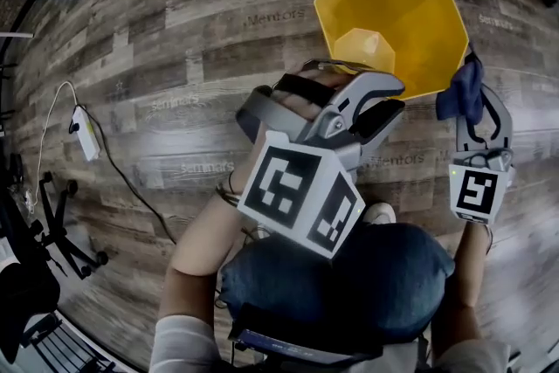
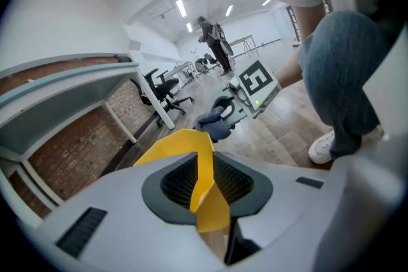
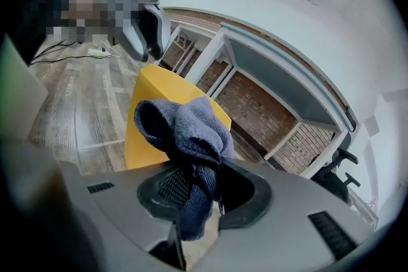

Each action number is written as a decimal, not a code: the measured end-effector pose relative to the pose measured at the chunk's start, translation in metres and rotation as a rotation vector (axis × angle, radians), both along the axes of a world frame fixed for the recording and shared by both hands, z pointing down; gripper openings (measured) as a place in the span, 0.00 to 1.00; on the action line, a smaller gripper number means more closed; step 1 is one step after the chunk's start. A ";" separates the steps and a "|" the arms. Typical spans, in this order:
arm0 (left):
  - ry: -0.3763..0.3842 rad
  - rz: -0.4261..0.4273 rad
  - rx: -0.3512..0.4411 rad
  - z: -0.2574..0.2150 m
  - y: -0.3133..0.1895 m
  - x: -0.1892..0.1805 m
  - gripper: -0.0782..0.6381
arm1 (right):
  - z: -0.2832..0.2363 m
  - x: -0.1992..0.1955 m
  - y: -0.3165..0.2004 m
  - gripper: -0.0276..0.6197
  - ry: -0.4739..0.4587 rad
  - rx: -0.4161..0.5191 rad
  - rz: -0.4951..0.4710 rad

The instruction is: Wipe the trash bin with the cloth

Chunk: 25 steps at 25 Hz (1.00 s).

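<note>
Bin [image 1: 410, 22] sits on the plank floor [image 1: 157, 57], mouth up toward me, inside bare and yellow. My left gripper [image 2: 207, 185] is astride the near rim. The wall runs straight up between the pads and looks pinched there, so I'm calling that a hold on the bin, though not a deep one. It's only a thin lip of plastic in the jaws.

Over on the far side, my right gripper [image 3: 199, 185] is clamped on the cloth [image 3: 185, 127]. It's bunched into a wad above the jaws with a tail hanging below, just beside the rim and, as far as I can tell, not pressing on it.

Here's my worry. I judge the wipe not yet begun. Push the cloth hard against that flared wall and the light bin could skate or tip, because one pinch on the rim won't resist much twist. The wall could also flex and pop out of the left jaws. And the cloth is gripped through a fold. Drag it over the rim edge and the wad may snag and pull free, or I end up rubbing bare jaw on plastic.
</note>
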<state>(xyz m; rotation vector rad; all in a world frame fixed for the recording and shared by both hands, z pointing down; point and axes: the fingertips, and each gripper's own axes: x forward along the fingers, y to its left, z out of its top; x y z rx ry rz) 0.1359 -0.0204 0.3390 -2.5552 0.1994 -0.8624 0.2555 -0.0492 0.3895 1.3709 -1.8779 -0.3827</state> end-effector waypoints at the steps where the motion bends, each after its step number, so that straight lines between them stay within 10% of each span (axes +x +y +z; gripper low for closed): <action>1: 0.047 -0.014 0.002 -0.009 -0.001 -0.003 0.22 | -0.001 0.000 0.001 0.20 0.003 -0.002 0.000; 7: 0.300 -0.202 -0.148 -0.033 -0.035 -0.043 0.12 | -0.019 0.003 0.010 0.20 0.047 -0.049 -0.009; 14: 0.402 -0.403 -0.398 -0.085 -0.055 -0.080 0.11 | -0.105 -0.031 0.016 0.20 -0.065 -0.156 -0.008; 25: 0.369 -0.567 -0.547 -0.255 -0.026 -0.118 0.11 | -0.318 -0.137 0.034 0.20 -0.643 -0.297 0.041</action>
